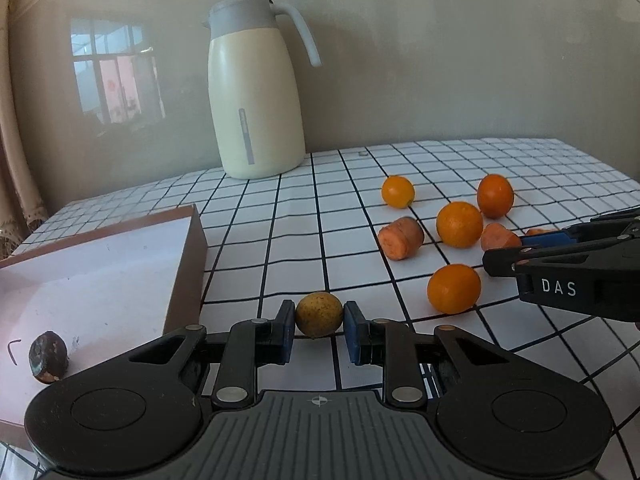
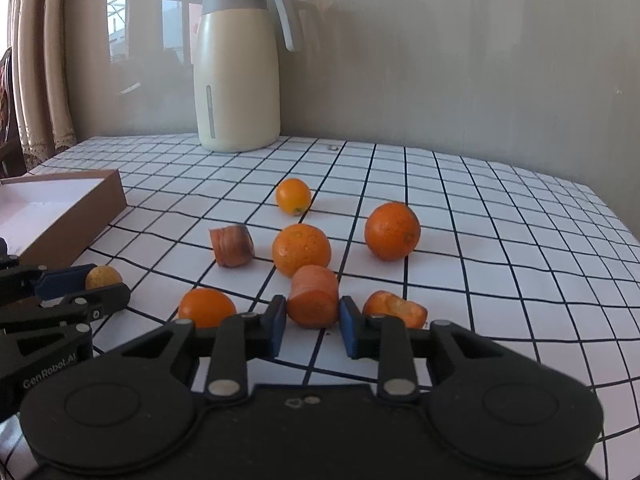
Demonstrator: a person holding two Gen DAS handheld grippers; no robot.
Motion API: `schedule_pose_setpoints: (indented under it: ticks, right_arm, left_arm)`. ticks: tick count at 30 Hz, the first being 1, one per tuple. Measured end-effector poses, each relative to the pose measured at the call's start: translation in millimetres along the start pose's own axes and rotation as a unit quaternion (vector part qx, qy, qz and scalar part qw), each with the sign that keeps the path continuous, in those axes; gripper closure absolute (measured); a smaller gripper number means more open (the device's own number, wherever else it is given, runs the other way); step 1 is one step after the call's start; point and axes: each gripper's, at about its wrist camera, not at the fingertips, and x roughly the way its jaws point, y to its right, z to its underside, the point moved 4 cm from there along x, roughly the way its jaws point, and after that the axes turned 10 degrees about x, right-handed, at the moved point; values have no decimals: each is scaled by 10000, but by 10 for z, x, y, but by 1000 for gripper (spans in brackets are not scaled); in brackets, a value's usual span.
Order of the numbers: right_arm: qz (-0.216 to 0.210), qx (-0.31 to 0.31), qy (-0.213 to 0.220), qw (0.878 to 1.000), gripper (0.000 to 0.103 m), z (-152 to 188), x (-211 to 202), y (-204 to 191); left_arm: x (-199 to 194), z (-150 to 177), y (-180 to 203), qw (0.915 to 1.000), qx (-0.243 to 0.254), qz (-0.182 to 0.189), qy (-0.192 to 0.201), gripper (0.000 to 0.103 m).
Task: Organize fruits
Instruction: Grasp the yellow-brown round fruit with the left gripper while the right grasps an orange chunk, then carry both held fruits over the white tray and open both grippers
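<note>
My left gripper (image 1: 319,320) is shut on a small yellow-brown round fruit (image 1: 319,314), its blue pads pressing both sides, low over the checked tablecloth (image 1: 304,240). A brown box with a white inside (image 1: 188,264) stands just to its left and holds one dark brown fruit (image 1: 48,356). My right gripper (image 2: 313,312) is shut on a stubby carrot piece (image 2: 313,296) that rests among several oranges, the nearest (image 2: 302,250) right behind it. In the right wrist view the left gripper (image 2: 98,286) shows at the left with its fruit (image 2: 103,277).
A cream thermos jug (image 1: 256,92) stands at the back by the wall. Two more carrot pieces (image 2: 232,246) (image 2: 394,312) lie near the oranges. A curtain (image 2: 36,60) hangs at the far left. The cloth's right edge (image 2: 616,208) drops off.
</note>
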Motion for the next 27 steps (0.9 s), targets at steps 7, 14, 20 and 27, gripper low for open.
schedule_pose_setpoints:
  ticks: [7,14,20,27]
  right_arm:
    - [-39,-16,214,9998,83,-50,-159,-79]
    - [-150,-153,584,9981,83,-151,-474,-205]
    - [-244,-291,767,9963,83,-185,-683,-329]
    - [-451,-430,1004,9930,83,-237,-810,-528]
  left_arm:
    - [-198,-74,-102,9996,-57,6,280,77]
    - [-506,-152,-290,9975,-124,-135,680,77]
    - [-760,-172,-432,9958,-151,-209,882,77]
    - [-948,-144,-700,9938,-244,-445,989,77]
